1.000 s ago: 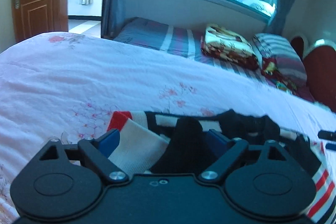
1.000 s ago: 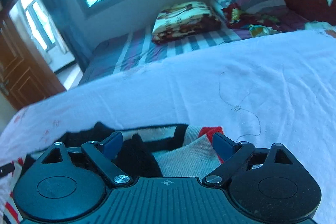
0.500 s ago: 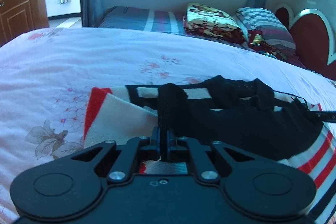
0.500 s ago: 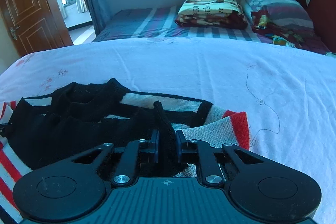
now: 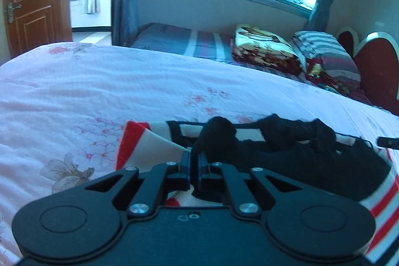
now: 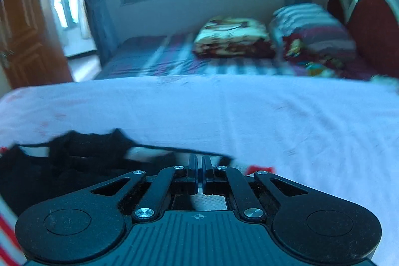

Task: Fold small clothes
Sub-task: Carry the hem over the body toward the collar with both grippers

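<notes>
Left wrist: left hand-held gripper (image 5: 194, 161) pinches a bunched black fold of knitted striped garment (image 5: 299, 161).

Hidden, cropped and blurred parts

The left gripper (image 5: 194, 161) body covers the striped garment's (image 5: 311, 166) near edge, and the frame's right edge crops its stripes. In the right wrist view everything ahead of the right gripper (image 6: 199, 166) is motion-blurred; whether fabric sits between its pads cannot be told.
</notes>
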